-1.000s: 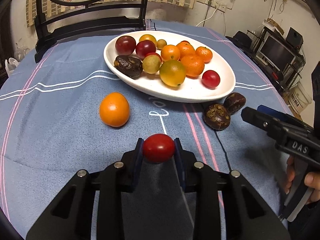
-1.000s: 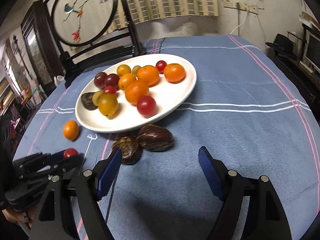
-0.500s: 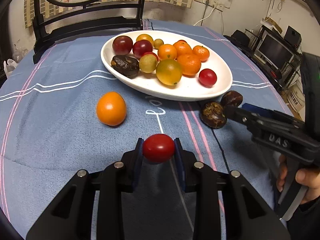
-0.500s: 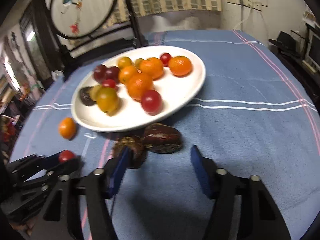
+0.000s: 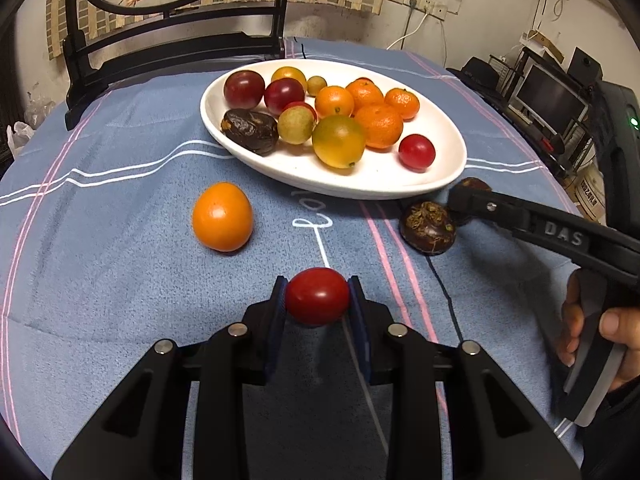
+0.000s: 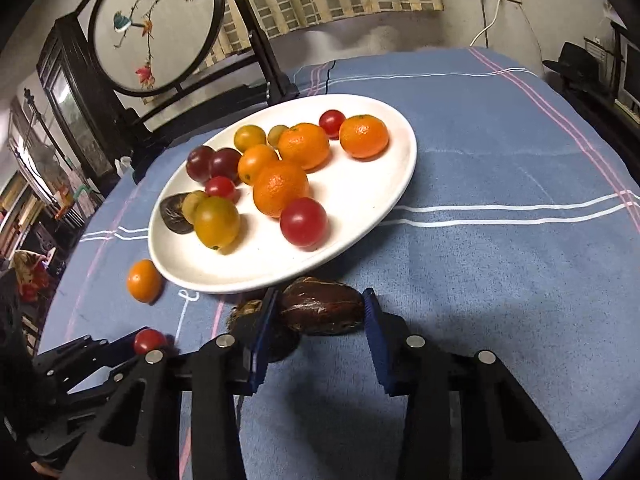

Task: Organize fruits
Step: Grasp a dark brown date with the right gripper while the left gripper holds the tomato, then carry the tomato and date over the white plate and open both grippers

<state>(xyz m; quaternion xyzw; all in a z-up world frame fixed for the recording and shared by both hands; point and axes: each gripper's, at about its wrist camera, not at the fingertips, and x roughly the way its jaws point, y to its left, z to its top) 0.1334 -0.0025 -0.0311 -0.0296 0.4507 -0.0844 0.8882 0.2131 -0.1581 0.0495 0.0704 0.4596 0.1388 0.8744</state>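
Observation:
My left gripper (image 5: 317,300) is shut on a red cherry tomato (image 5: 317,295), held just above the blue cloth; it also shows in the right wrist view (image 6: 148,340). My right gripper (image 6: 318,312) is open, its fingers on either side of a dark brown date (image 6: 320,307) lying by the plate's near rim. A second dark wrinkled fruit (image 5: 428,227) lies beside it. The white oval plate (image 5: 448,172) holds several tomatoes, mandarins and one date. A loose orange tomato (image 5: 222,216) lies on the cloth left of the plate.
A dark wooden stand with a round embroidered screen (image 6: 156,24) rises behind the plate. The table's right edge drops off toward shelves with monitors (image 5: 548,104). Blue cloth (image 6: 500,280) stretches right of the plate.
My right gripper has moved forward toward the plate and narrowed, so its fingers now flank the dark date. My left gripper still holds the red tomato in nearly the same place.

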